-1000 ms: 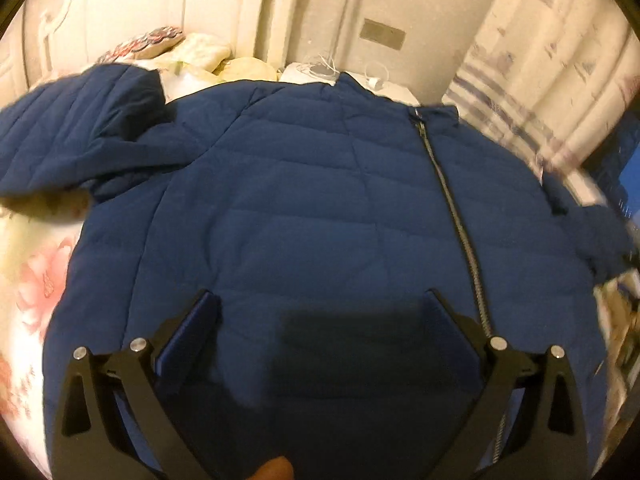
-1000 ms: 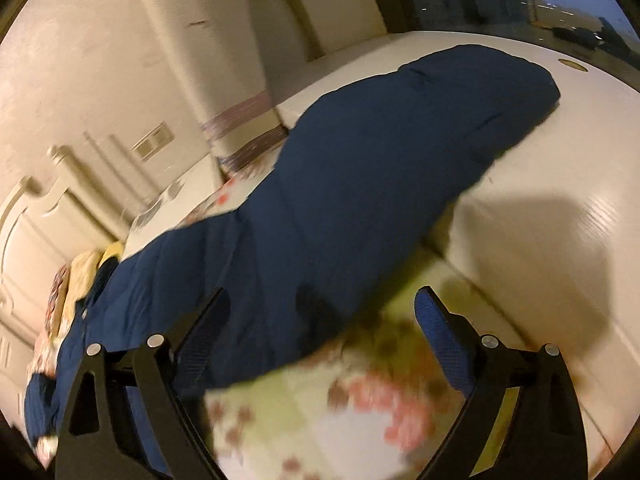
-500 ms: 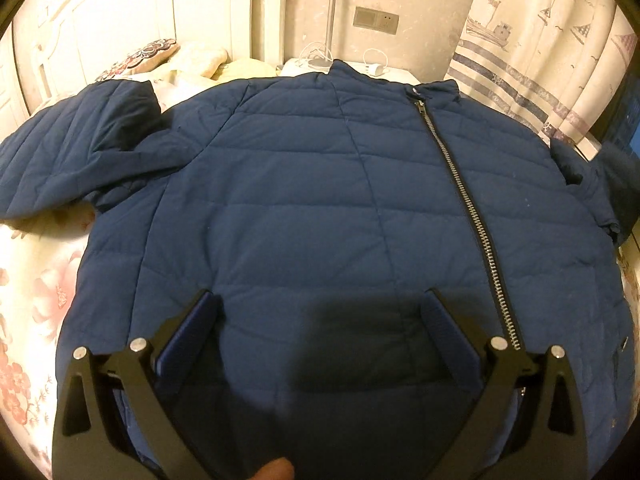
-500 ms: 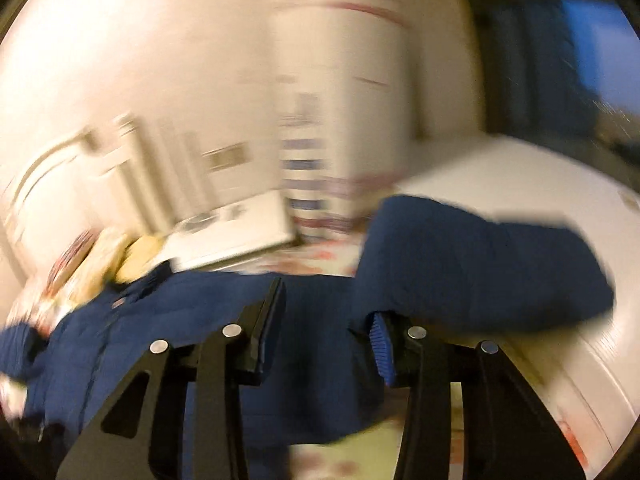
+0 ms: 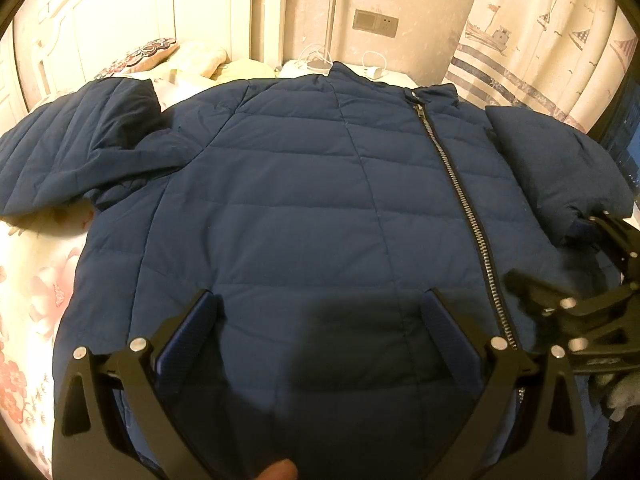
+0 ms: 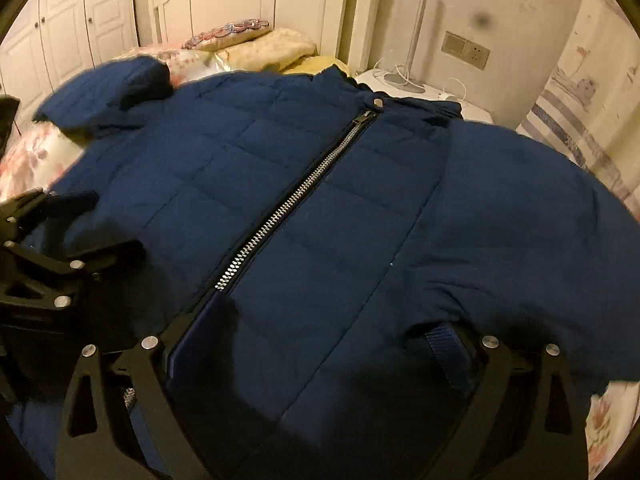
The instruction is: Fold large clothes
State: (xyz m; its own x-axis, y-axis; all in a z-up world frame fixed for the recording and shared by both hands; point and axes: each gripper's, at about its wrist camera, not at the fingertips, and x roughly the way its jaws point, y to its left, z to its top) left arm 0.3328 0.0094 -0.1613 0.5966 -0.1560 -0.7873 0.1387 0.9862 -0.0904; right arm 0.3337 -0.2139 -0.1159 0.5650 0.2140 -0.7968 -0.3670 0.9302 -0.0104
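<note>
A navy quilted jacket (image 5: 304,208) lies front up on a floral bed, its silver zipper (image 5: 464,208) closed. Its one sleeve (image 5: 72,148) lies bent at the left. The other sleeve (image 5: 556,164) is folded in over the chest at the right. My left gripper (image 5: 320,320) is open and empty, low over the jacket's hem. My right gripper (image 6: 320,332) is open over the jacket front (image 6: 320,208), with the folded sleeve (image 6: 532,248) lying by its right finger. It shows in the left wrist view (image 5: 592,280) at the right edge.
Pillows (image 5: 160,52) and a white headboard (image 5: 140,8) lie beyond the jacket. A nightstand (image 5: 348,68) with cables and a lamp pole stands by the collar. A curtain (image 5: 540,40) hangs at the right. Floral bedsheet (image 5: 36,292) shows at the left.
The right gripper took hold of the right sleeve, swung it from the bed's side onto the chest and opened. The left gripper stayed open over the hem.
</note>
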